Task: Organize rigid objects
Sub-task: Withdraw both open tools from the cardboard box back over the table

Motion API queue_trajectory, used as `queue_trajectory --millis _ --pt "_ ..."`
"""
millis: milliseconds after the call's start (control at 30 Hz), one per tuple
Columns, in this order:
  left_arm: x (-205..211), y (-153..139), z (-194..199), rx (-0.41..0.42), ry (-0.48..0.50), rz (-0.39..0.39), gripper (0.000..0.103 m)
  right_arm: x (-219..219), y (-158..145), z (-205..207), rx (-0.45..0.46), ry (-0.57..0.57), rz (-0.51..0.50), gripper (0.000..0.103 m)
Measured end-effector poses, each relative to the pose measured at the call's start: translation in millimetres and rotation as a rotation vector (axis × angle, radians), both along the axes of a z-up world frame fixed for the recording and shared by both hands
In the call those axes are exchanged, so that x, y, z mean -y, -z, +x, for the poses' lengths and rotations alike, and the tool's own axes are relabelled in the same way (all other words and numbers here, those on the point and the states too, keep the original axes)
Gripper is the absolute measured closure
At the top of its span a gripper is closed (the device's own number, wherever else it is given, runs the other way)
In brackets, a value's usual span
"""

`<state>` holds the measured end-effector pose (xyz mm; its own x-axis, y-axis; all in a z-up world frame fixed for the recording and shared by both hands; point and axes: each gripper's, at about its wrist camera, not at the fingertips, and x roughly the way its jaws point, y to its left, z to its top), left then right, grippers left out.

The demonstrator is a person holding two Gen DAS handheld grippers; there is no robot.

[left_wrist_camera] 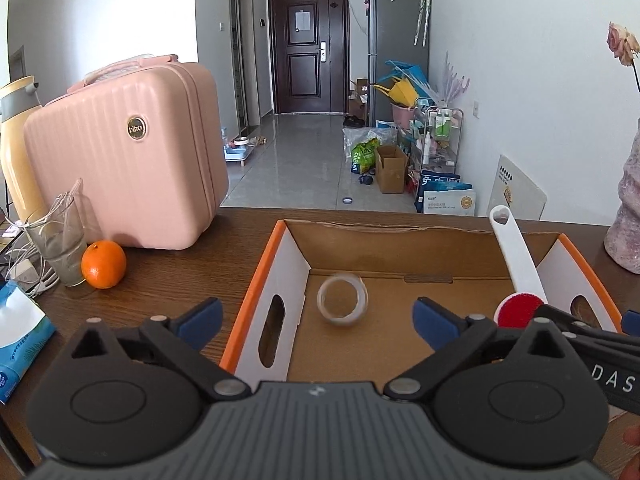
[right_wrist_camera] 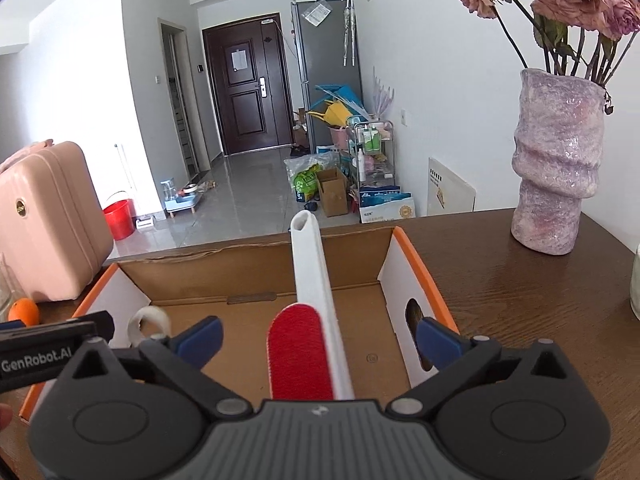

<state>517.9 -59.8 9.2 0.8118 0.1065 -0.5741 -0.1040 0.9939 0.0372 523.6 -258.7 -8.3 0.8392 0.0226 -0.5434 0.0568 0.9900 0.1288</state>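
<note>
An open cardboard box with orange-edged white flaps sits on the brown table; it also shows in the right wrist view. A roll of clear tape lies inside it on edge, seen in the right wrist view at the box's left. My left gripper is open and empty above the box's near left side. A white-handled lint brush with a red pad leans in the box between the fingers of my right gripper, whose jaws stand wide apart and do not touch it. The brush also shows in the left wrist view.
A pink suitcase, an orange, a glass and a tissue pack stand left of the box. A purple vase with dried roses stands to the right. The table's far edge runs just behind the box.
</note>
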Motion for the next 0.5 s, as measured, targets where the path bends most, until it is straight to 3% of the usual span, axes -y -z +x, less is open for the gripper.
queue_trajectory --millis 500 --pt "-1 -9 -12 0.031 -0.008 -0.005 0.0 1 -16 -15 0.045 -0.008 0.004 0.0"
